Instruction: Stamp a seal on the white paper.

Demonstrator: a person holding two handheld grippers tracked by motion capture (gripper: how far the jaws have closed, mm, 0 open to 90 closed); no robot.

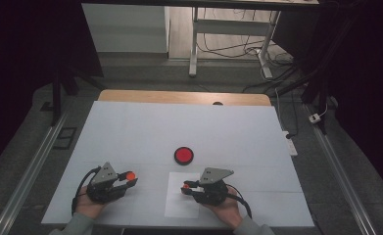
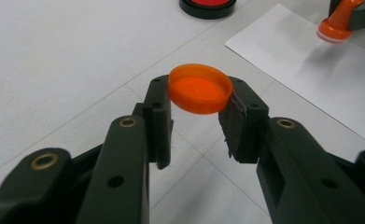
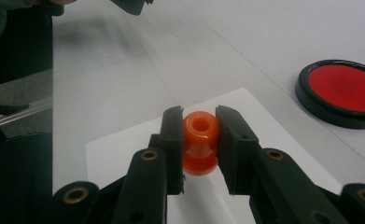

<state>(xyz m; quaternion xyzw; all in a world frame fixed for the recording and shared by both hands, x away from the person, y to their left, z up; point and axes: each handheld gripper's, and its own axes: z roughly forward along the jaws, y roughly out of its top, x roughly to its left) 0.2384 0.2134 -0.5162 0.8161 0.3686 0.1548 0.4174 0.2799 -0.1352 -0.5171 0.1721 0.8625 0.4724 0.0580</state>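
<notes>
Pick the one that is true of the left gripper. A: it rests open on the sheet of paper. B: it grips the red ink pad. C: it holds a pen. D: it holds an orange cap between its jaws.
D: the left gripper has its jaws pressed on both sides of the orange cap, lifted off the table.

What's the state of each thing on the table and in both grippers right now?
left gripper: shut on orange cap, off the table
orange cap: held by its rim, hollow side toward the camera
right gripper: shut on orange stamp
orange stamp: held above the white paper
white paper: flat on the table, looks blank
red ink pad: uncovered, on the table beyond the paper
</notes>
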